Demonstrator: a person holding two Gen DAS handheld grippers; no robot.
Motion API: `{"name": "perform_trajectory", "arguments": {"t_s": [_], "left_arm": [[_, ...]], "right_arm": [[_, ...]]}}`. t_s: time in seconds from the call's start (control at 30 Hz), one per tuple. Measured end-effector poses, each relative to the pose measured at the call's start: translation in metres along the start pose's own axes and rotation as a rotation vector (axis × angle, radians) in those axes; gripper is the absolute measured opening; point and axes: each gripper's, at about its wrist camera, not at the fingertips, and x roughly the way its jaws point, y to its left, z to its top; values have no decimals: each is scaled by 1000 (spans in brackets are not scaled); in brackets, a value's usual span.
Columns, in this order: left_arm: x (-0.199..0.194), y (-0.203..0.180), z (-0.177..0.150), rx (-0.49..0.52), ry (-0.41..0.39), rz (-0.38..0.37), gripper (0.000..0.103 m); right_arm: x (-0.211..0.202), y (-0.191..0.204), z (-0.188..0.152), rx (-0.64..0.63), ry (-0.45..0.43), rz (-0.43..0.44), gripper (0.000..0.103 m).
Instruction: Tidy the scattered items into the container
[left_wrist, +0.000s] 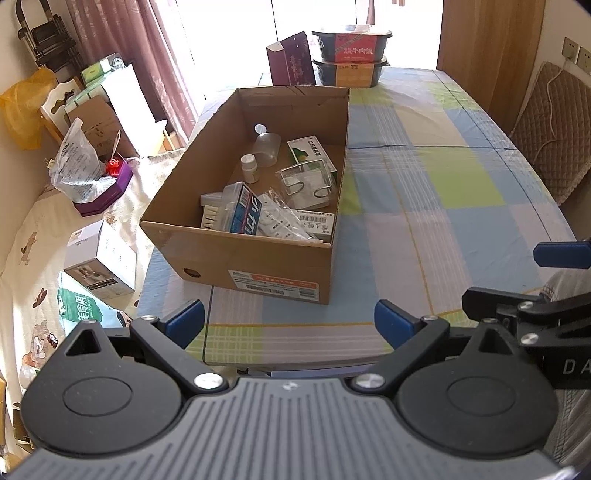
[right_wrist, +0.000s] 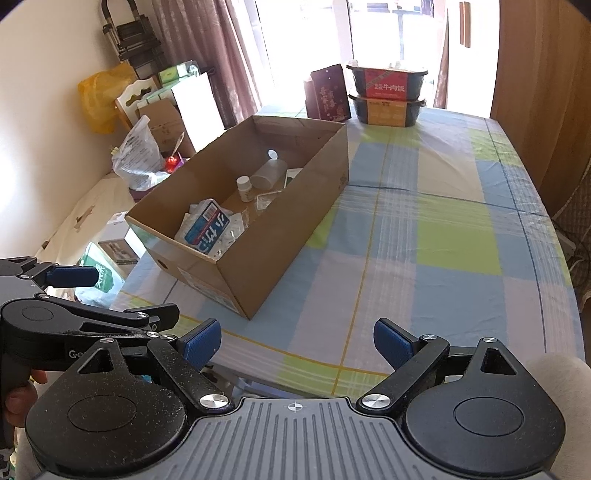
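The cardboard box (left_wrist: 255, 254) sits on the checked tablecloth (left_wrist: 424, 206) toward its left edge, already holding a small white bottle (left_wrist: 249, 167), a clear cup (left_wrist: 266, 147), a green medicine carton (left_wrist: 309, 151) and a blue-labelled pack (left_wrist: 245, 216). I have my left gripper (left_wrist: 289, 323) level before its near wall, jaws spread, grasping nothing. My right gripper (right_wrist: 297, 341) hangs beside it, likewise released and empty. Beyond the box stand a maroon carton (left_wrist: 291, 59) and two stacked black food tubs (left_wrist: 351, 55); nothing blocks my path.
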Motion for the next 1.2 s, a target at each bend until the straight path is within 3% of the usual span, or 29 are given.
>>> {"name": "perform_trajectory", "arguments": {"t_s": [1.2], "left_arm": [[8, -17, -1, 48, 9, 15, 97]], "right_arm": [[1, -9, -1, 22, -2, -11, 95]]}}
